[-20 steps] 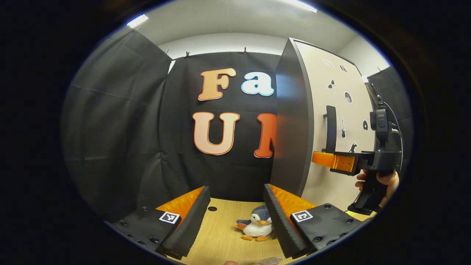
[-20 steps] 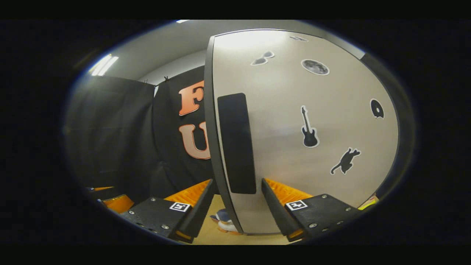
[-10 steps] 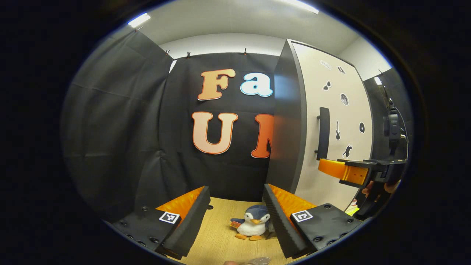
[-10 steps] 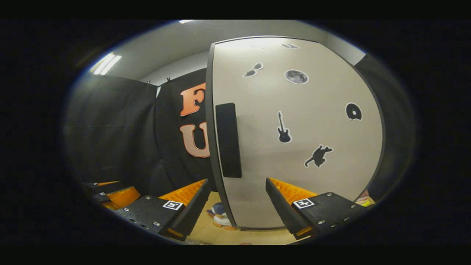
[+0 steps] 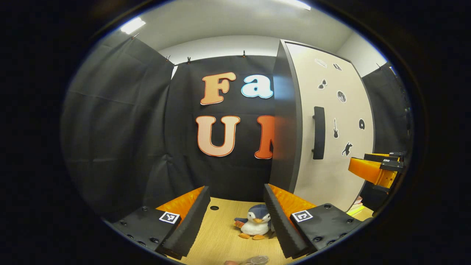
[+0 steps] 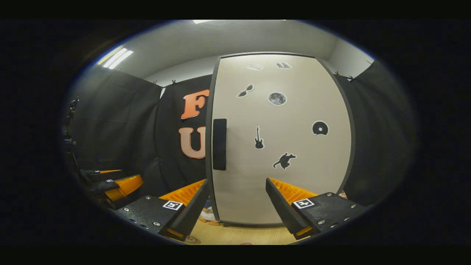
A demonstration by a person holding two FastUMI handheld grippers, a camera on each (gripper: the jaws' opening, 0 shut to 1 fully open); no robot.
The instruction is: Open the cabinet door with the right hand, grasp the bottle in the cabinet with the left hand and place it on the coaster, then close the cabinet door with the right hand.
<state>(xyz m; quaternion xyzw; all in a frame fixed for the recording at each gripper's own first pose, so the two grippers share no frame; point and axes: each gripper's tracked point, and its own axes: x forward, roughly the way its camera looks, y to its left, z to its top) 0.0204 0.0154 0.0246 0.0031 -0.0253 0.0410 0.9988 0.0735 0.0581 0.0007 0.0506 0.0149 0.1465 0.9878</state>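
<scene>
Two grippers are hanging back from the cabinet, and neither is touching anything. In the right gripper view, the right gripper [image 6: 235, 200] is facing the pale cabinet door [image 6: 290, 176] squarely, its fingers spread wide with nothing between them. The dark vertical handle [image 6: 219, 144] is sitting on the door's left edge, well beyond the fingertips. The door itself is lying flush in its frame, so the task looks to be at either its opening or its end; I cannot say which from here.

In the left gripper view, the left gripper [image 5: 237, 211] is pointing toward the far cloth wall, its fingers likewise parted and empty. It is waiting to the left of the cabinet, probably to leave the door room to swing. A small plush penguin [image 5: 254, 225] is sitting on the wooden table [image 5: 217, 239] between those fingers, farther off and not held. A clear round object [image 5: 257, 260] is peeking in at the near edge; it may be the bottle's top, but too little is showing to tell. The coaster's place I cannot make out either. The right gripper [image 5: 375, 170] is also appearing at the far right of that view.
</scene>
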